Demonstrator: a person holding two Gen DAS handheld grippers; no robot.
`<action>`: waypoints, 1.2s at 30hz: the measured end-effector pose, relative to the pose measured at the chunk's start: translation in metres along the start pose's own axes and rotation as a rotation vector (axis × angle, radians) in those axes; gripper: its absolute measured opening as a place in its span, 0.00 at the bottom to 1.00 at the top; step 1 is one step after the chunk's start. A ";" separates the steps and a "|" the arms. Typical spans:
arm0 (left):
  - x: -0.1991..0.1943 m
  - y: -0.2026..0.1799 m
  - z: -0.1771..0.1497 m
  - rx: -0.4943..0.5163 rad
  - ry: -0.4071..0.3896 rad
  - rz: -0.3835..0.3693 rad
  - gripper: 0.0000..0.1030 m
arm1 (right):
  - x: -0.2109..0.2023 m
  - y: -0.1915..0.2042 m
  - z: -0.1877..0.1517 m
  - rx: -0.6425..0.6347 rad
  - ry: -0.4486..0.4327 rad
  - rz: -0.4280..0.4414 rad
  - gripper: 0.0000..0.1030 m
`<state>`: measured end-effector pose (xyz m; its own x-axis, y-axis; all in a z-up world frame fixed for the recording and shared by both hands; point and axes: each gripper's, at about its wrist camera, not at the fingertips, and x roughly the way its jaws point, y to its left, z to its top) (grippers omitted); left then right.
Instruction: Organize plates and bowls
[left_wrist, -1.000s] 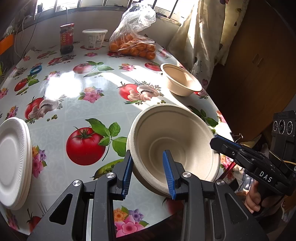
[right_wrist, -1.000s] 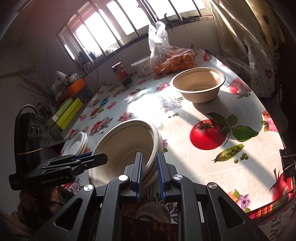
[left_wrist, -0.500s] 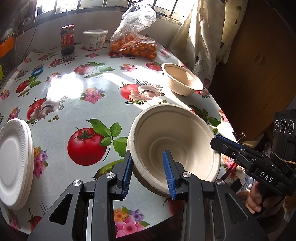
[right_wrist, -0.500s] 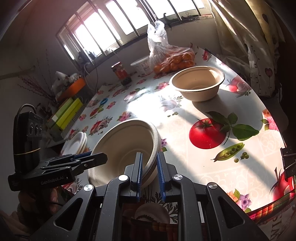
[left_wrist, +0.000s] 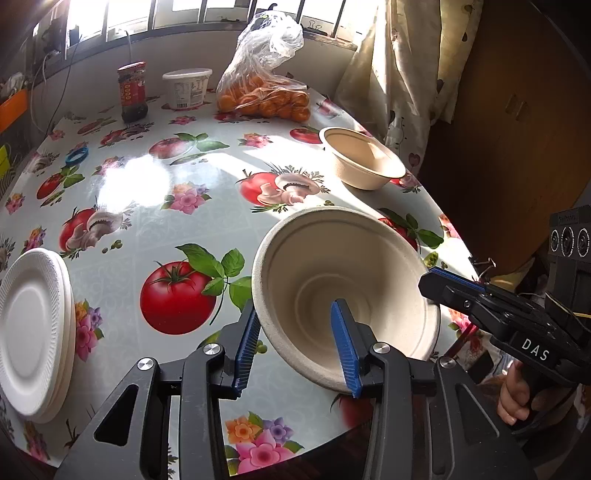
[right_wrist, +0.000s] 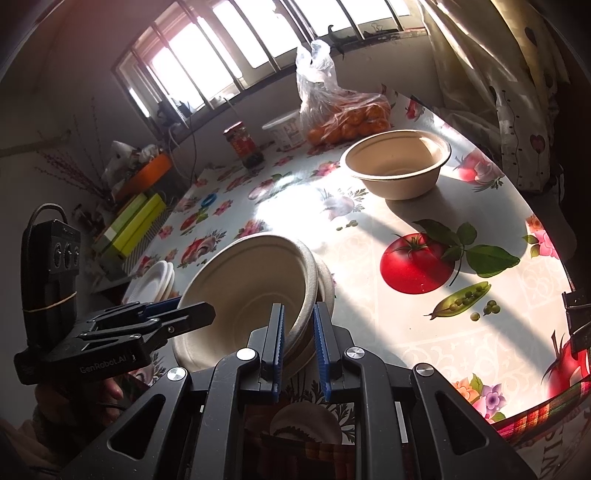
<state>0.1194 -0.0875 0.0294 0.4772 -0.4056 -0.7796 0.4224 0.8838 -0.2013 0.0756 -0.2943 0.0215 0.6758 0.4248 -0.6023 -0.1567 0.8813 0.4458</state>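
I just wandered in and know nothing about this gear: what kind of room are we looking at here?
Most likely a home dining nook or kitchen corner. A round table wears a fruit-and-flower oilcloth beside a barred window with a curtain; a bag of oranges, a sauce jar and paper bowls sit on it.

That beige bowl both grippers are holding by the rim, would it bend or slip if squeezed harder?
Probably it flexes: the held bowl looks like thin moulded pulp. Slipping seems unlikely, since its surface looks matte and grainy and the left gripper and right gripper have ribbed blue pads straddling the rim. It is likely very light, hanging tilted from two rim pinches.
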 end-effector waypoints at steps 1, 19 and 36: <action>0.000 -0.001 0.000 0.006 -0.001 0.001 0.42 | -0.001 0.001 0.000 0.001 -0.001 0.000 0.16; -0.002 0.005 0.002 -0.006 -0.009 -0.003 0.56 | -0.003 0.000 0.006 0.021 -0.007 -0.005 0.16; 0.003 0.011 0.041 0.005 -0.034 -0.077 0.56 | -0.011 -0.031 0.034 0.064 -0.062 -0.076 0.23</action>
<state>0.1566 -0.0888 0.0489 0.4693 -0.4797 -0.7413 0.4625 0.8487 -0.2565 0.0978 -0.3332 0.0368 0.7272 0.3423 -0.5949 -0.0584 0.8944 0.4434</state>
